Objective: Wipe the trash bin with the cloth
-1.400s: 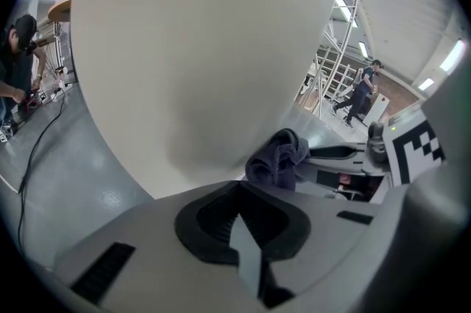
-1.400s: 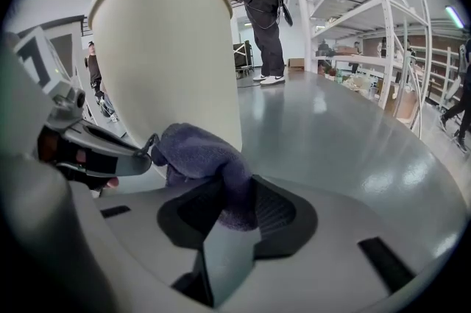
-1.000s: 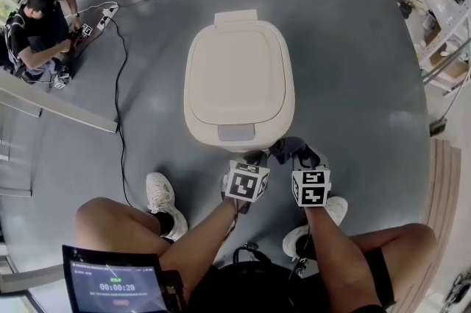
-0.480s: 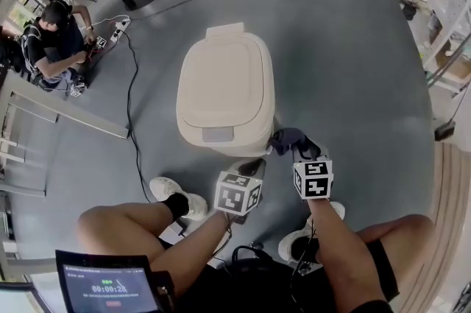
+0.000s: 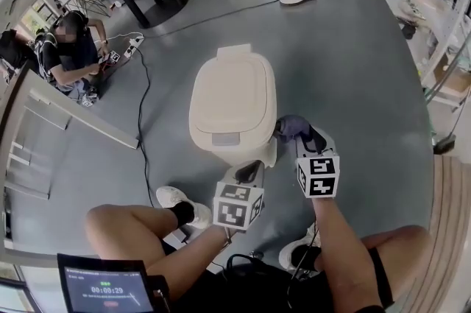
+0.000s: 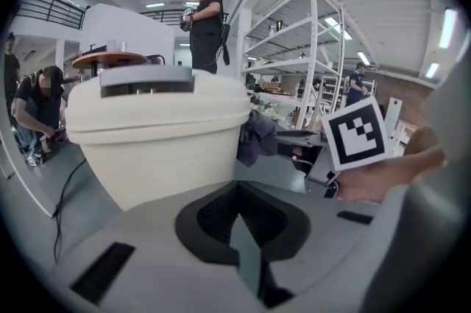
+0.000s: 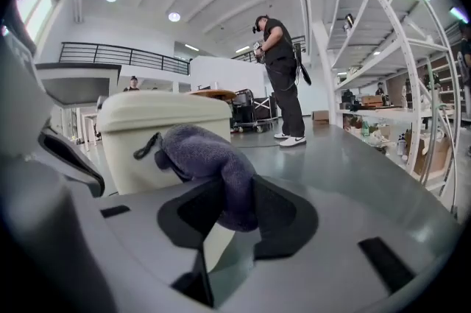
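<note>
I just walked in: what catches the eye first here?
A cream trash bin, lid shut, stands in the middle of the grey floor. The right gripper clamps a dark purple cloth at the bin's right side; the left gripper hangs empty near its front.

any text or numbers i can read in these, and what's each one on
"00:00:29" on the tablet screen, lower left of the head view.
Small green line above that timer: too small to read.
Cubes on the left tool and the right tool: black-and-white square marker patterns only, no words.
Trash bin: no label or print shows.
</note>
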A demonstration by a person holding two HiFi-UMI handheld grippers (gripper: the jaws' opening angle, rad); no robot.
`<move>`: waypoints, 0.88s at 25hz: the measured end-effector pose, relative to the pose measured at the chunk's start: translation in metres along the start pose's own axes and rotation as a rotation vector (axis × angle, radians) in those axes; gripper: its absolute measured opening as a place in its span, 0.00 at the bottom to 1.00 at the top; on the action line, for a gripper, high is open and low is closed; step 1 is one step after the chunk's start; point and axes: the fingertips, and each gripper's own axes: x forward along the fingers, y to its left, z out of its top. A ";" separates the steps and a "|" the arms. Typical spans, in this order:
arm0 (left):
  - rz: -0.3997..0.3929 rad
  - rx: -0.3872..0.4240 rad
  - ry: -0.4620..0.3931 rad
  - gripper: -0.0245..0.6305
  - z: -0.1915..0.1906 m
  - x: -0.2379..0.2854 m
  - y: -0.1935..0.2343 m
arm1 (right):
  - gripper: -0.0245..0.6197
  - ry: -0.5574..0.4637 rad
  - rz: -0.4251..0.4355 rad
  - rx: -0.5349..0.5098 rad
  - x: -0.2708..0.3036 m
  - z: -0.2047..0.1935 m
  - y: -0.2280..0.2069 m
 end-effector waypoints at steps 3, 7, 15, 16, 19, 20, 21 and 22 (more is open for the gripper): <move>-0.020 -0.013 -0.049 0.04 0.014 -0.006 -0.003 | 0.22 -0.036 0.006 -0.014 -0.003 0.021 0.006; -0.030 -0.034 -0.052 0.04 0.012 -0.009 -0.003 | 0.22 -0.028 0.021 -0.080 -0.001 0.025 0.019; -0.040 -0.059 -0.023 0.04 0.003 -0.003 -0.006 | 0.22 -0.001 0.059 -0.230 0.001 0.014 0.041; -0.042 -0.061 -0.018 0.04 0.003 -0.002 -0.008 | 0.22 0.002 0.070 -0.229 0.002 0.011 0.043; -0.050 -0.065 -0.001 0.04 -0.001 0.000 -0.015 | 0.22 0.011 0.093 -0.227 0.001 0.005 0.047; -0.051 -0.067 0.006 0.04 -0.003 0.000 -0.016 | 0.22 0.016 0.099 -0.231 0.001 0.004 0.048; -0.051 -0.068 0.013 0.04 -0.005 0.001 -0.017 | 0.22 0.017 0.104 -0.236 0.001 0.003 0.049; -0.051 -0.070 0.020 0.04 -0.007 0.003 -0.016 | 0.22 0.015 0.109 -0.242 0.003 0.002 0.051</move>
